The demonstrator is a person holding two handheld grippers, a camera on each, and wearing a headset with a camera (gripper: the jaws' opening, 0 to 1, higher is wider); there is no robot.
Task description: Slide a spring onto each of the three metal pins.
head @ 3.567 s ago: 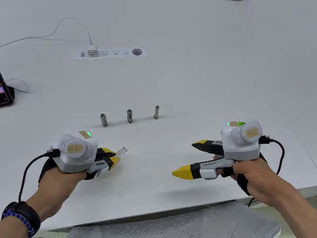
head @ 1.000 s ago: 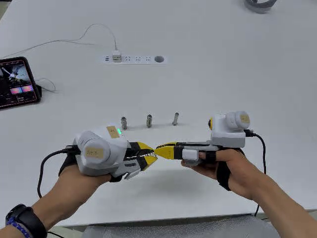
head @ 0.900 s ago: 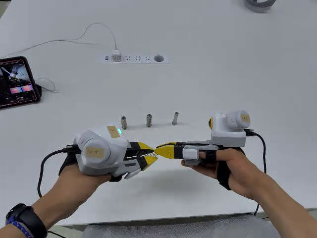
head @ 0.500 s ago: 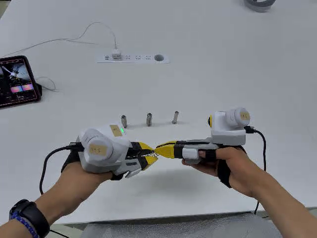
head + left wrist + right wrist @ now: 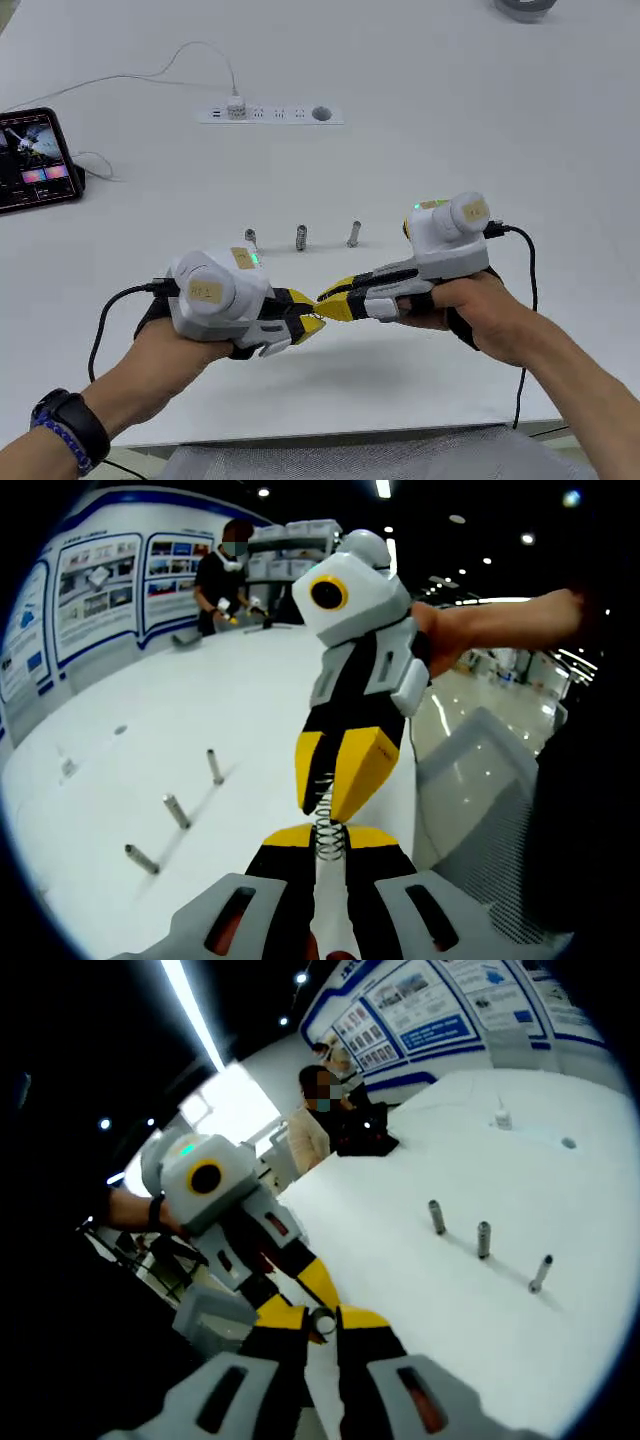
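Nearest, above the white table [image 5: 480,130], the left gripper [image 5: 308,323] and the right gripper [image 5: 328,298] meet tip to tip. The spring [image 5: 328,832] bridges them: the left jaws are pinched on one end and the right jaws are closed on the other. Beyond the tips, three pins [image 5: 301,237] stand upright in a row on the table, well apart from the spring. Farther off lies a power strip [image 5: 270,115].

Three metal pins [image 5: 301,237]. One spring [image 5: 330,832] and two grippers: one left gripper [image 5: 310,322], one right gripper [image 5: 328,299]. One power strip [image 5: 270,115], one tablet [image 5: 30,158].
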